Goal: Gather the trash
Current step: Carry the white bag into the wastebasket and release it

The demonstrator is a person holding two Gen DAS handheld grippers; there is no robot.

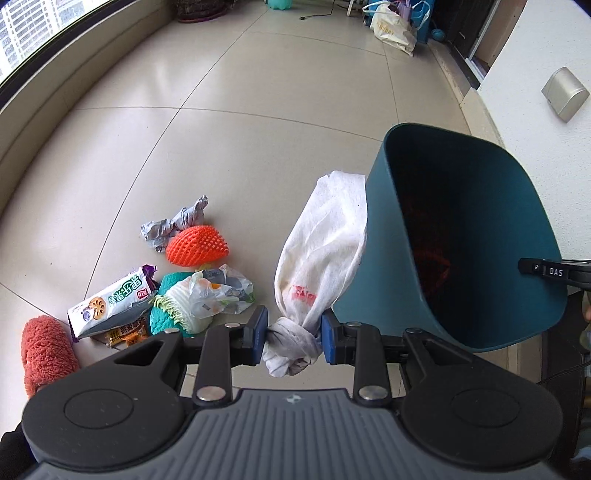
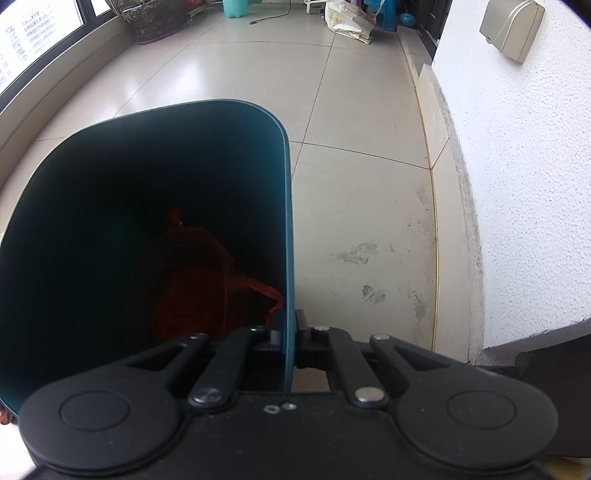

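My left gripper (image 1: 293, 332) is shut on the knotted end of a white cloth bag (image 1: 321, 251) and holds it up just left of the teal bin (image 1: 369, 236). The bin is tilted toward me, mouth open. My right gripper (image 2: 290, 338) is shut on the bin's right rim (image 2: 286, 206); it shows as a black clamp (image 1: 554, 271) in the left wrist view. A red mesh net (image 2: 207, 288) lies inside the bin. On the floor to the left lies a pile of trash: an orange foam net (image 1: 197, 245), crumpled grey paper (image 1: 173, 223), a snack wrapper (image 1: 110, 299) and a plastic bag (image 1: 218, 291).
An orange fuzzy slipper (image 1: 44, 350) lies at the far left. A white wall (image 2: 517, 184) with a raised sill runs along the right. Bags (image 1: 393, 26) and a plant pot (image 2: 151, 18) stand at the far end. Windows line the left side.
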